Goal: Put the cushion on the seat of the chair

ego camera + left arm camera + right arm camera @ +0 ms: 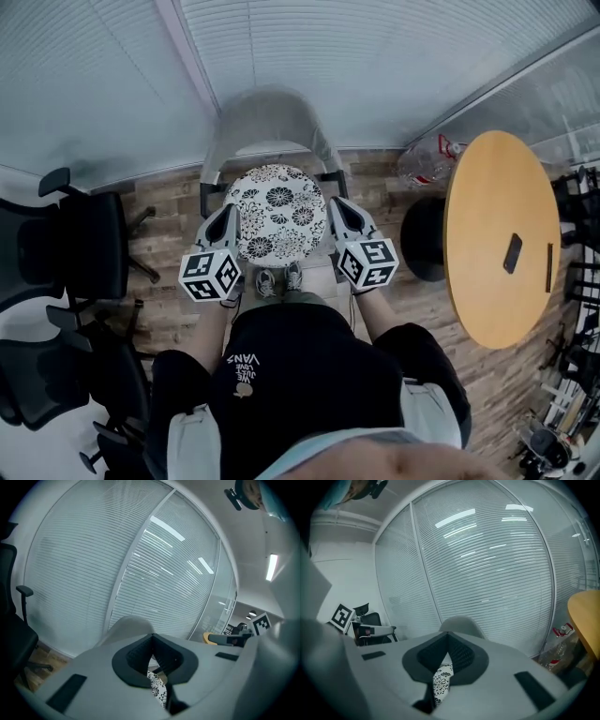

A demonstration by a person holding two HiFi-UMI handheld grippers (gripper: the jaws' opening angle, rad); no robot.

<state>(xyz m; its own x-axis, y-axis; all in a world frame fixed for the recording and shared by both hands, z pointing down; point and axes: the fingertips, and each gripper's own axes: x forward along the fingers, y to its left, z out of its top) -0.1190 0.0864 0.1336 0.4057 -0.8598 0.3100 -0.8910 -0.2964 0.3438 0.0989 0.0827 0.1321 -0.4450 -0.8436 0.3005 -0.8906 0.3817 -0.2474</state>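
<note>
Cushion [277, 223], round and printed with black flowers on white, is held roughly flat in front of the person, over the pale shell chair [265, 120], whose seat is mostly hidden beneath it. It is carried from two sides. The left hand-held gripper [231, 217] is clamped on its left edge and the right hand-held gripper [334, 212] on its right edge. In each gripper view the jaws are seen pressed together on a thin strip of the patterned fabric, with nothing else between them.

The grip at opposite edges is judged to be chosen so that the soft disc is kept spread and level, not drooping, and can be set down squarely on the seat. The cushion thus spans the gap between the two grippers, with its rim inside both pairs of jaws and its middle unsupported. Whether its underside already touches the seat cannot be told from these views.
</note>
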